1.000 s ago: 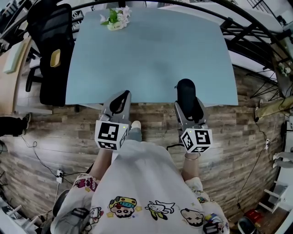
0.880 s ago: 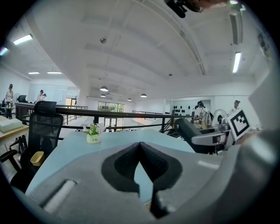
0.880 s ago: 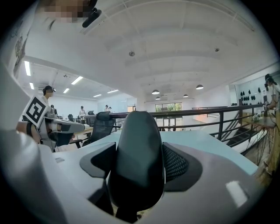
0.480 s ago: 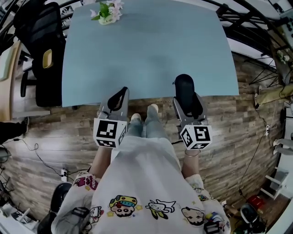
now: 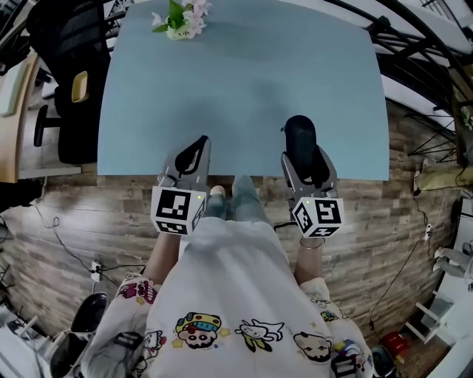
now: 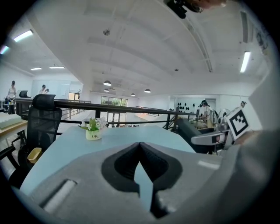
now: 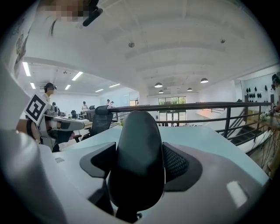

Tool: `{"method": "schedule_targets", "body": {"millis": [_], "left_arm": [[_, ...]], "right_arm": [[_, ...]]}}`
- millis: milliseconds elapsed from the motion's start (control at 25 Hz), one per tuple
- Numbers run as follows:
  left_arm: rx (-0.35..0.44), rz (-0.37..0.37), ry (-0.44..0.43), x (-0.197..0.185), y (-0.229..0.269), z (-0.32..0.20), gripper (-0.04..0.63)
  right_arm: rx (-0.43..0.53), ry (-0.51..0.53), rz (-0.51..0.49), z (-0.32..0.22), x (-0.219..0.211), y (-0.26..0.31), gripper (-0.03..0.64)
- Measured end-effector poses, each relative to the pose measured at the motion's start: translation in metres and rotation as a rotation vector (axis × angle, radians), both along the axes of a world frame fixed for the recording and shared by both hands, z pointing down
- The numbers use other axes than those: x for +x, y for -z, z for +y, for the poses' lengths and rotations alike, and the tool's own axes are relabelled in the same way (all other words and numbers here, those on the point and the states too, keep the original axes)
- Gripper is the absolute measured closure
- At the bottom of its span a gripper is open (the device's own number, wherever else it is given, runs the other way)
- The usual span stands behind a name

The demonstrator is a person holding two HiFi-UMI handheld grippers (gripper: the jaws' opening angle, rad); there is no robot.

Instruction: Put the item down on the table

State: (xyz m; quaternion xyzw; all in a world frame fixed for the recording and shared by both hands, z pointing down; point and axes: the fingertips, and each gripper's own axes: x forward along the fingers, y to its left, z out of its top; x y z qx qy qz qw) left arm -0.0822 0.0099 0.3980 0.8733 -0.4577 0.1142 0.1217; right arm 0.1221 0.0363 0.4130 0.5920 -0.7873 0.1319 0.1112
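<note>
A black rounded item shaped like a computer mouse (image 5: 299, 138) stands upright between my right gripper's (image 5: 301, 144) jaws, which are shut on its sides. In the right gripper view the item (image 7: 136, 144) fills the middle, with the gripper's (image 7: 139, 161) dark pads pressing on both flanks. It hangs just over the near edge of the light blue table (image 5: 244, 81). My left gripper (image 5: 200, 142) is level with it on the left. Its tips meet, shut on nothing, and the left gripper view shows the left gripper (image 6: 140, 144) over the tabletop (image 6: 118, 136).
A small white pot of flowers (image 5: 178, 20) stands at the table's far left edge and shows as the pot (image 6: 92, 131) in the left gripper view. A black office chair (image 5: 70, 81) is left of the table. A dark railing (image 7: 197, 107) runs behind it. Wood-plank floor (image 5: 89, 214) lies below.
Both grippers have moved forward together, from the table's near edge to just over it, and the item has travelled with the right one. Neither gripper's jaws have changed.
</note>
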Motion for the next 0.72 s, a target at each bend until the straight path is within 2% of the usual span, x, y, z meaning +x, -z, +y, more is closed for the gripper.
{"method": "schedule_targets", "body": {"millis": [440, 720], "left_arm": [[0.066, 0.006, 0.080, 0.045, 0.023, -0.112, 0.597], [0.065, -0.006, 0.125, 0.058, 0.027, -0.128, 0.597]], "right_arm": [[0.048, 0.103, 0.007, -0.121, 0.038, 0.018, 0.278], [0.071, 0.153, -0.005, -0.150, 0.051, 0.028, 0.279]]}}
